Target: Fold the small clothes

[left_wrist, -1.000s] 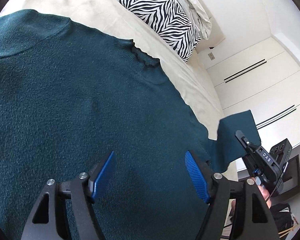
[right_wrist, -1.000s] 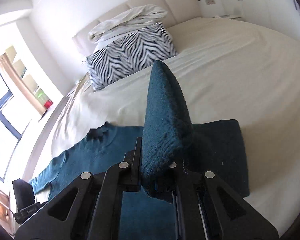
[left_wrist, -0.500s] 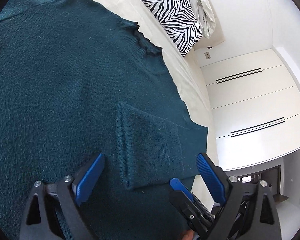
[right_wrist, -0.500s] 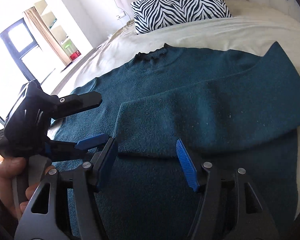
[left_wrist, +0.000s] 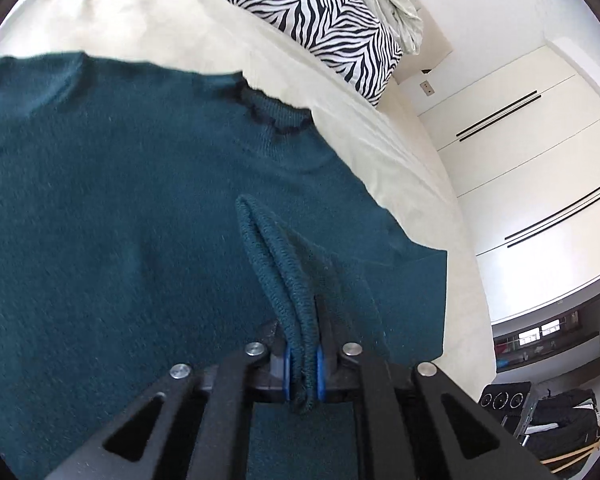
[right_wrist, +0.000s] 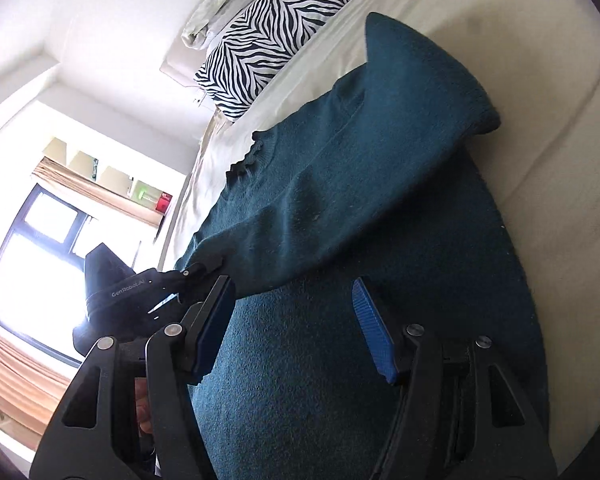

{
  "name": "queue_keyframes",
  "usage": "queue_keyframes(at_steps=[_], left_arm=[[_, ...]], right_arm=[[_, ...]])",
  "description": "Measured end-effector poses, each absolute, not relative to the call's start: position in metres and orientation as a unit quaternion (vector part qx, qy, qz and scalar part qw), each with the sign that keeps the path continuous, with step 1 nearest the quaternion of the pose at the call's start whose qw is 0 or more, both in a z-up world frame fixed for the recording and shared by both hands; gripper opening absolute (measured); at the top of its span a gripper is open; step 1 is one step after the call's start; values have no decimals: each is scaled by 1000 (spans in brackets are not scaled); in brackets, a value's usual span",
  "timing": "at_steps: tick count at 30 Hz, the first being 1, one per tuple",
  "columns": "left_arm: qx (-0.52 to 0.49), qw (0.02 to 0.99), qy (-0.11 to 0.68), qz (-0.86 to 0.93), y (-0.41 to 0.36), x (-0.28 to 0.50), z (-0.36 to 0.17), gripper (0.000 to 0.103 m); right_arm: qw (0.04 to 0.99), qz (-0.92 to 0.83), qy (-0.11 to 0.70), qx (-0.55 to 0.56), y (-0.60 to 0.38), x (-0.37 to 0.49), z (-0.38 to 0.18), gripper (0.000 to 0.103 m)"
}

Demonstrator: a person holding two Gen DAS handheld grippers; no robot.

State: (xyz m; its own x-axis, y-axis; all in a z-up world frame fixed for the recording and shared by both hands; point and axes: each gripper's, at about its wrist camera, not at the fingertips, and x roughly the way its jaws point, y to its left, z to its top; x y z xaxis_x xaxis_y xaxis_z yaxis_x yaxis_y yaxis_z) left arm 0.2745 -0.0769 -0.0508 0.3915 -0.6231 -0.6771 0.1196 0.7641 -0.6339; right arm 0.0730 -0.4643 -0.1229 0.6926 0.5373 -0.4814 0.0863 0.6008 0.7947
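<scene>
A dark teal knit sweater lies flat on a cream bed, neck towards the pillows. Its right sleeve is folded across the body. My left gripper is shut on the sleeve's ribbed cuff and holds it slightly raised. In the right wrist view the left gripper pinches the sleeve's end at the left. My right gripper is open and empty, hovering over the sweater's lower body.
A zebra-striped pillow and a pale crumpled cover lie at the head of the bed. White wardrobe doors stand beyond the bed. A bright window is on the other side.
My right gripper laid the sleeve across the sweater's body, let go and opened. My left gripper, open before, has shut on the sleeve's cuff.
</scene>
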Motion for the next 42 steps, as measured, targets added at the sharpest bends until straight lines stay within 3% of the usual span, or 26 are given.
queue_keyframes(at_steps=[6, 19, 31, 37, 42], left_arm=[[-231, 837, 459, -189, -26, 296, -36, 9], [-252, 838, 458, -154, -2, 319, -92, 10], [-277, 842, 425, -184, 11, 310, -109, 12], [-274, 845, 420, -183, 10, 305, -109, 12], [-276, 846, 417, -184, 10, 305, -110, 12]], right_arm=[[802, 132, 360, 458, -480, 74, -132, 60], [762, 124, 338, 537, -504, 157, -127, 60], [754, 121, 341, 548, -538, 112, -127, 62], [771, 145, 353, 510, -539, 180, -94, 62], [727, 181, 411, 520, -534, 251, -114, 62]])
